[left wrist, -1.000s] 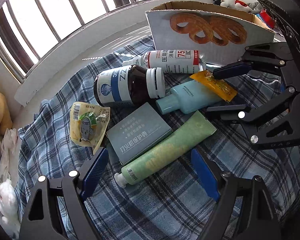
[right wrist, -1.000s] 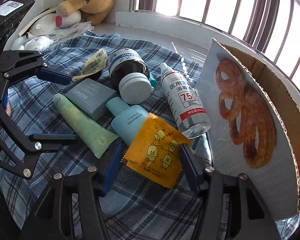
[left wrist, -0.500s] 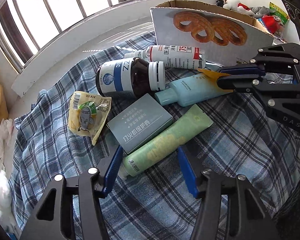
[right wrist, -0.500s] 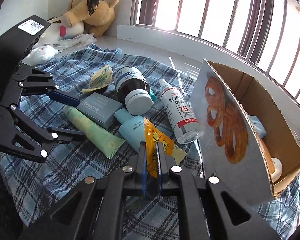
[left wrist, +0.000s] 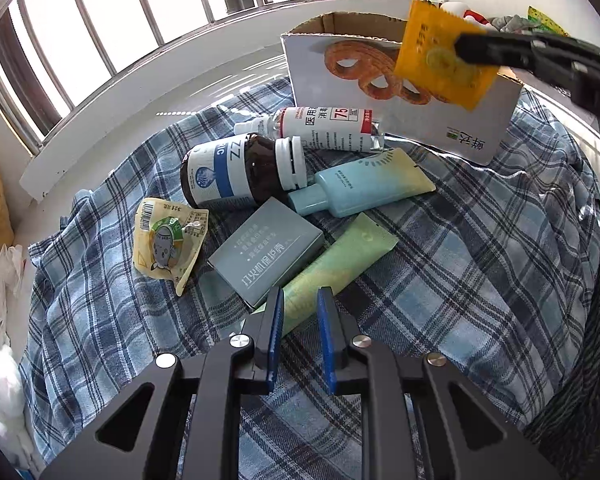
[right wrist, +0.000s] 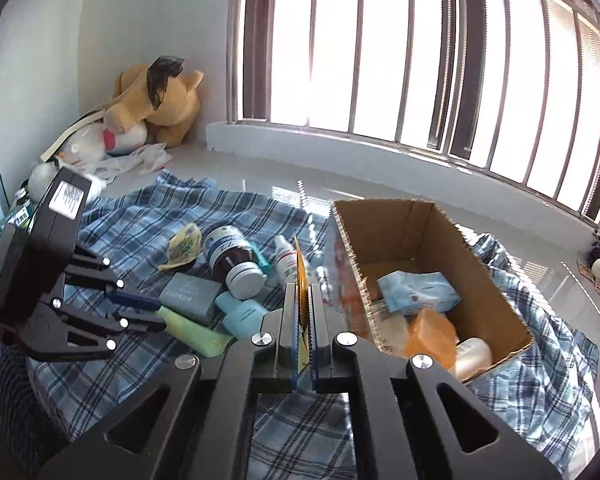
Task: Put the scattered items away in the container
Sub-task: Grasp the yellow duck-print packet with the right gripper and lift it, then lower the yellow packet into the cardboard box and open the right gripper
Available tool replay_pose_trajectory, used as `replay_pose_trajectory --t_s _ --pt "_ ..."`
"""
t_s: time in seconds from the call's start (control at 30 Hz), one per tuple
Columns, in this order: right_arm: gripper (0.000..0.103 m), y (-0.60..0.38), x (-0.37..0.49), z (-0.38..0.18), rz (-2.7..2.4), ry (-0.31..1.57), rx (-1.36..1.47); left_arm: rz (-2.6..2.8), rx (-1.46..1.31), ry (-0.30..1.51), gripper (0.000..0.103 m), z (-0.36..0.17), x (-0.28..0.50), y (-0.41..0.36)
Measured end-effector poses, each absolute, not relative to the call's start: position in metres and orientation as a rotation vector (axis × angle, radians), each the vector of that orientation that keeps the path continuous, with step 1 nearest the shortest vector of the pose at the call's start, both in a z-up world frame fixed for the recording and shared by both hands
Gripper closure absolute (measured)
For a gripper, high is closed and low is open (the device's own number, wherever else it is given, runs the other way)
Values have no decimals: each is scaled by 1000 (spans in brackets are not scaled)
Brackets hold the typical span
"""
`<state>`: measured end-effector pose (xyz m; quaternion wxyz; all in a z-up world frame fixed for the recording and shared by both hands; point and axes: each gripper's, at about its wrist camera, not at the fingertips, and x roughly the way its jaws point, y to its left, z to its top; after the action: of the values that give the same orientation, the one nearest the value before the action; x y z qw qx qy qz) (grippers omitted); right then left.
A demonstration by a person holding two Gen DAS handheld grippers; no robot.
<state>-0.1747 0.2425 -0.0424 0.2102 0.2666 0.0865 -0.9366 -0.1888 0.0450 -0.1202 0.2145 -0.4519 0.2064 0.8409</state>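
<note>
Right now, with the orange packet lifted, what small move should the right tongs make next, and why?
Probably carry it sideways over the open cardboard box. The right tongs are shut on the orange packet, which hangs clear of the plaid cloth but short of the box opening.

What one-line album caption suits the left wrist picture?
Left gripper clamps a green tube on the plaid cloth while the right gripper lifts an orange packet toward the cardboard box.
</note>
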Motion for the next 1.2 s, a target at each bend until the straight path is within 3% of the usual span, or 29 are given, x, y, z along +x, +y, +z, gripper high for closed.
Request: replay_pose_trajectory --t_s 0.2,0.53,1.03,1.1,1.17,1.2 --pt "101 274 -184 -20 -2716 184 691 2323 -1240 586 84 -117 -187 50" --pt "101 293 -202 -37 -2780 145 760 2324 -1243 604 84 -117 -186 52" --pt "101 280 -242 -41 -2781 241 872 2349 -1259 629 84 -122 -190 48" --pt "99 283 -235 -43 -2777 225 870 2361 -1262 642 75 -124 -191 47" --pt "91 284 -231 -44 -2782 240 870 2390 -1246 664 35 -125 -193 45" --pt "77 285 -229 -44 -2792 249 868 2409 -1229 672 27 -125 -193 45"
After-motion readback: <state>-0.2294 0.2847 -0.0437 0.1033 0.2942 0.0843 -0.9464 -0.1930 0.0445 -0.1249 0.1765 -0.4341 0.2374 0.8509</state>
